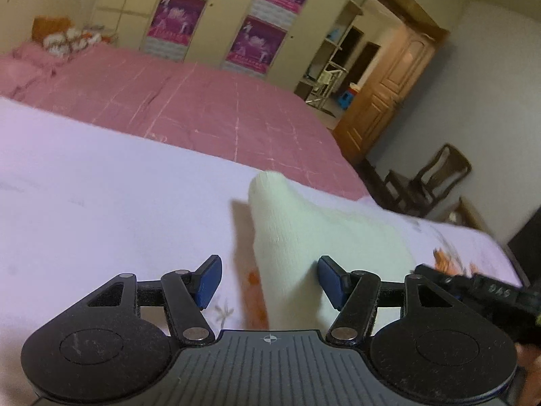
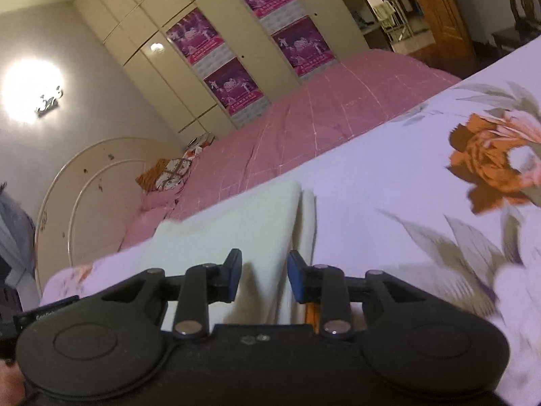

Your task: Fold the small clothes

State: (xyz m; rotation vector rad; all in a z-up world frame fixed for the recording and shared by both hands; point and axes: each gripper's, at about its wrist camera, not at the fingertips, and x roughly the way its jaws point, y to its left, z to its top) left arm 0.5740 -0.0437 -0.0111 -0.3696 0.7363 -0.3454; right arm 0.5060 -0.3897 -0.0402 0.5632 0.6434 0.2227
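A small cream ribbed garment [image 1: 304, 230] lies on the white floral sheet [image 1: 101, 203], one corner peaked up. My left gripper [image 1: 270, 280] is open just above the sheet. The garment's near end runs between its blue pads [image 1: 209, 280]; a gap shows on the left side, and the right pad sits at the cloth's edge. In the right wrist view the garment [image 2: 236, 223] lies folded with a second layer along its right edge. My right gripper [image 2: 264, 277] is open over that edge, and its pads do not press the cloth. The right gripper's black body [image 1: 473, 291] shows at the left view's right edge.
A pink checked bedspread [image 1: 203, 108] covers the bed beyond the sheet. Behind it stands a cream wardrobe with purple posters [image 1: 257, 44]. A wooden door [image 1: 395, 84] and a dark chair [image 1: 436, 179] are to the right, past the bed's edge. A round headboard [image 2: 88, 196] is at the left.
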